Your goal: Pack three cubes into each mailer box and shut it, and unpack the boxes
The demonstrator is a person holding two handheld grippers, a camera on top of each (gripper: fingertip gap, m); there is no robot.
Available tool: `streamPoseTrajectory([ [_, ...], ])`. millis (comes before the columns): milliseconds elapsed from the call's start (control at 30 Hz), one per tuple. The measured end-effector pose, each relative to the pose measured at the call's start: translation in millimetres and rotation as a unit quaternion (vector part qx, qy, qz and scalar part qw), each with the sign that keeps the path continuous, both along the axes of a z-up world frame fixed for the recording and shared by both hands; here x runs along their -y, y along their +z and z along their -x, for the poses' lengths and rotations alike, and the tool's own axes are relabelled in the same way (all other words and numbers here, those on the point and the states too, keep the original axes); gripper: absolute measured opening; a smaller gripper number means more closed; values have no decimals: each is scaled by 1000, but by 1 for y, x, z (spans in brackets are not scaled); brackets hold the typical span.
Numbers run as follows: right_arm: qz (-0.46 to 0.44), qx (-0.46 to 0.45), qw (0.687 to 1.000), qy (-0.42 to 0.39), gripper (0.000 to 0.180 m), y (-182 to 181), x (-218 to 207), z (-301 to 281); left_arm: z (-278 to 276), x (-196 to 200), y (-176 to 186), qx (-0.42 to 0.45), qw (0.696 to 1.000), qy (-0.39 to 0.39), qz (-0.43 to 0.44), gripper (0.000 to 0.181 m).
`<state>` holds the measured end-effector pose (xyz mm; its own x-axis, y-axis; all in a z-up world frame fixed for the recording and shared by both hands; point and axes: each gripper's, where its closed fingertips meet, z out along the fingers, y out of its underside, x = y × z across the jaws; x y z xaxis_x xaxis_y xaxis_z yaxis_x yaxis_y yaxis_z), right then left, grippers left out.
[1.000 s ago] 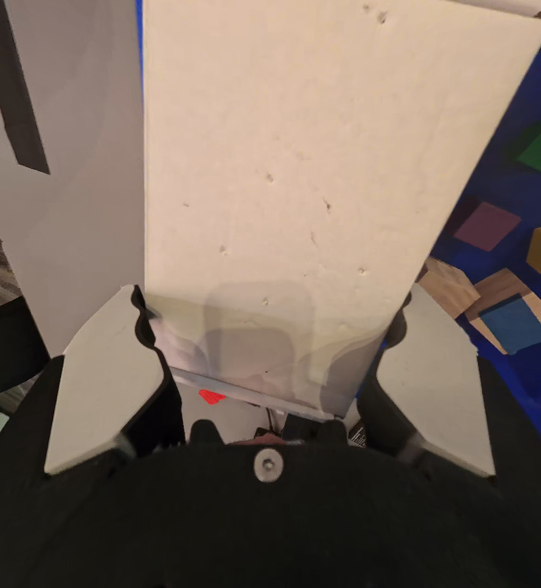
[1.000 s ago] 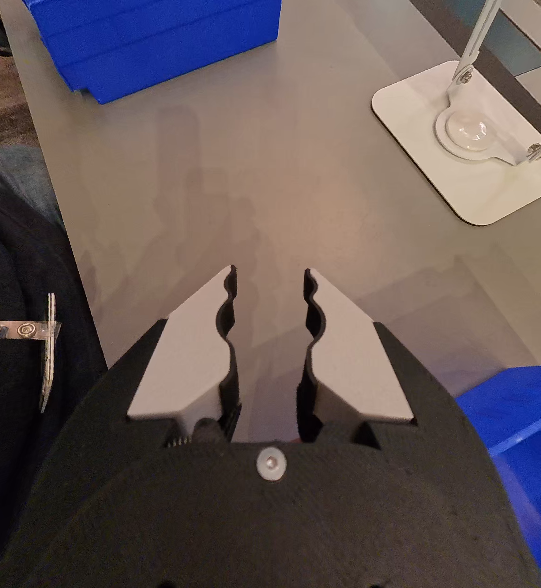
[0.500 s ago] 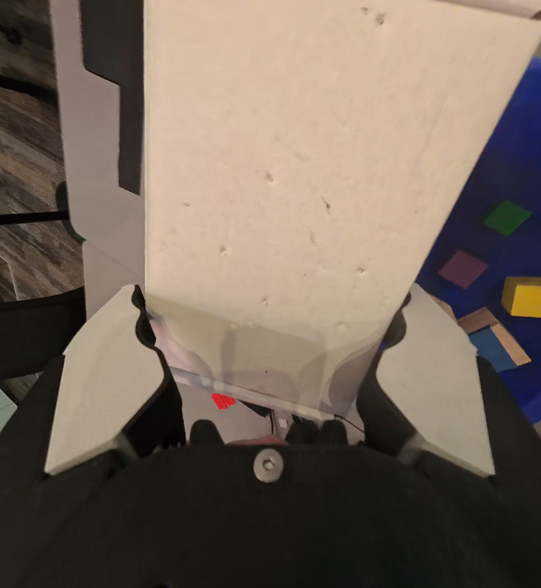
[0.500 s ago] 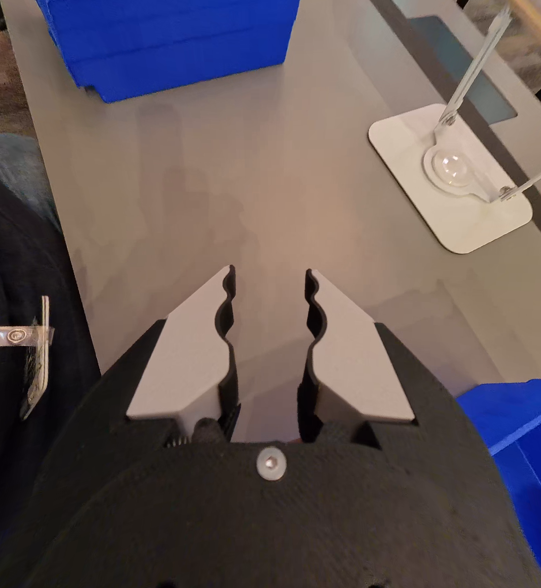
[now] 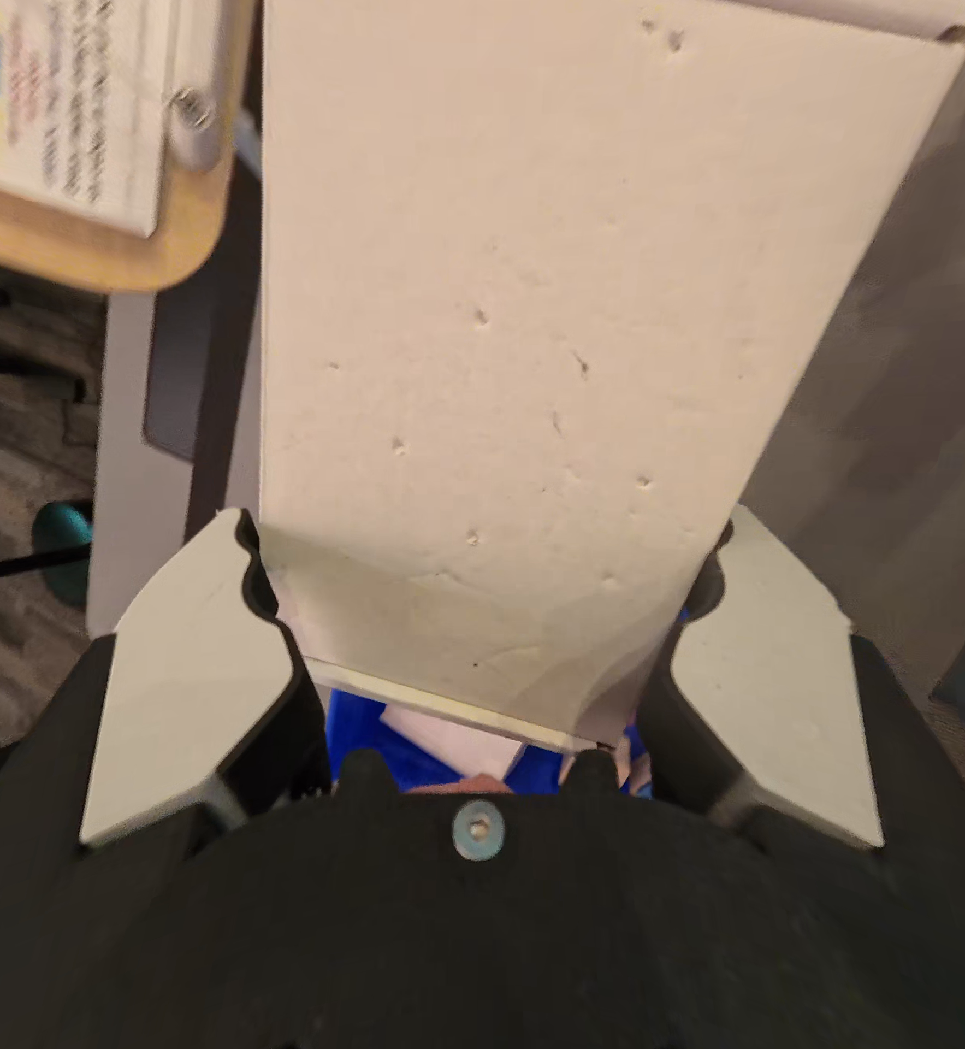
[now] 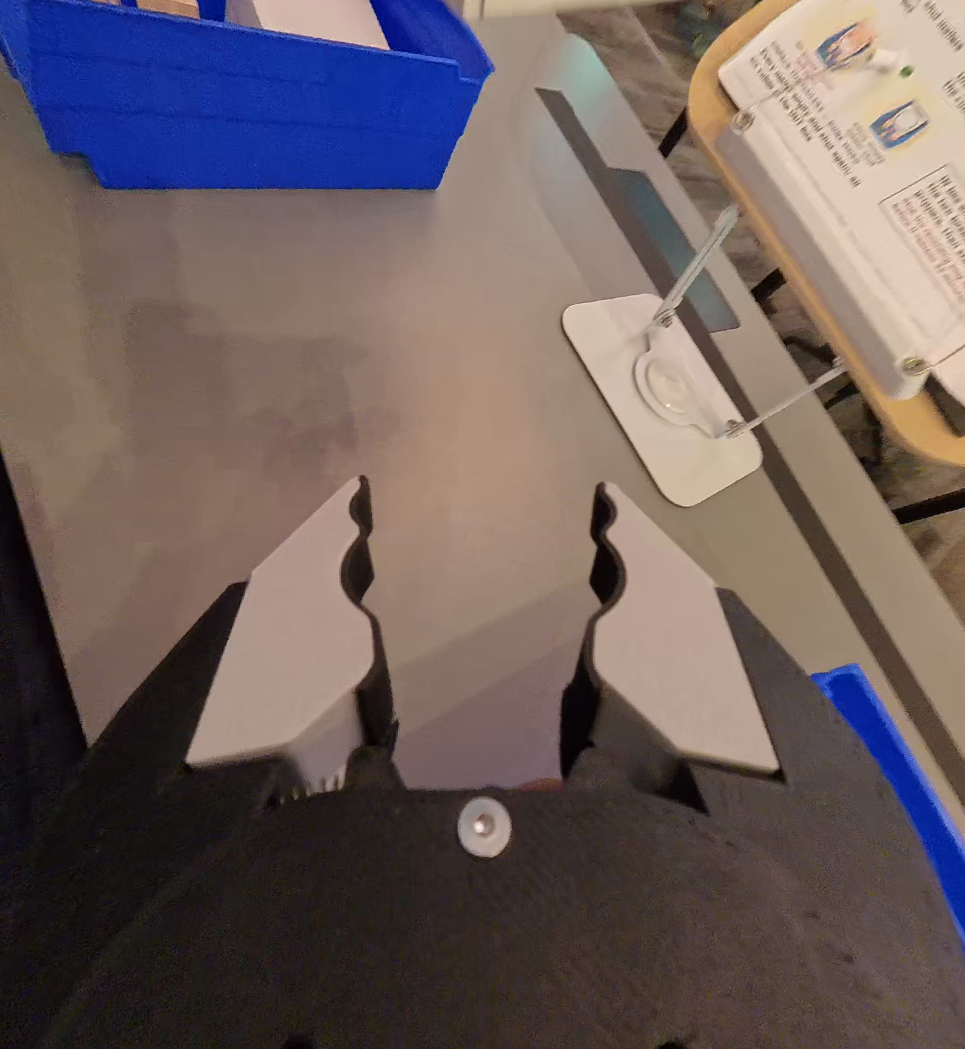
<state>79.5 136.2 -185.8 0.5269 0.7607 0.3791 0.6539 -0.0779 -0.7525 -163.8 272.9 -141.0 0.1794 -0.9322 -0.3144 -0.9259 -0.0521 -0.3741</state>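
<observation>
Left tongs [image 5: 483, 545] spread wide, clamping white box; right tongs [image 6: 480, 499] parted, empty.

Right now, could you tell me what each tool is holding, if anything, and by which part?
The left tool clamps the white mailer box across its width, at the near end. The right tool is open and holds nothing.

One mailer box [image 5: 525, 312], two blue bins [image 6: 241, 113], one stand base [image 6: 661, 397], one printed sheet [image 6: 894, 170].
</observation>
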Motion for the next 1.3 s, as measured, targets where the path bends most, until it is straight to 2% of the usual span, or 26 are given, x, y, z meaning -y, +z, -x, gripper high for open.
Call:
streamPoseTrajectory([
  [100, -25, 31, 999, -2, 85, -4, 1, -1, -48, 12, -22, 5, 999, -15, 40, 141],
  [233, -58, 79, 995, -8, 80, -14, 0, -2, -99, 25, -59, -8, 995, -25, 93, 141],
  [333, -77, 130, 988, -11, 90, -27, -6, 0, -129, 35, -84, -8, 989, -33, 142, 141],
  [567, -115, 216, 970, -7, 93, -49, -22, 9, -163, 49, -130, -30, 973, -21, 228, 141],
  [800, -102, 280, 954, 5, 96, -81, -29, 9, -176, 57, -154, -54, 970, -12, 238, 141],
  [1000, -75, 299, 951, 8, 89, -94, -27, 1, -175, 64, -180, -104, 978, -14, 181, 142],
  [1167, -44, 322, 945, 37, 89, -117, -19, 5, -182, 64, -184, -90, 987, -19, 129, 143],
  [1233, -40, 326, 943, 43, 74, -122, -17, 6, -184, 69, -182, -77, 987, -26, 138, 140],
  [1300, -43, 326, 944, 33, 73, -122, -21, 4, -182, 76, -177, -67, 983, -22, 172, 140],
])
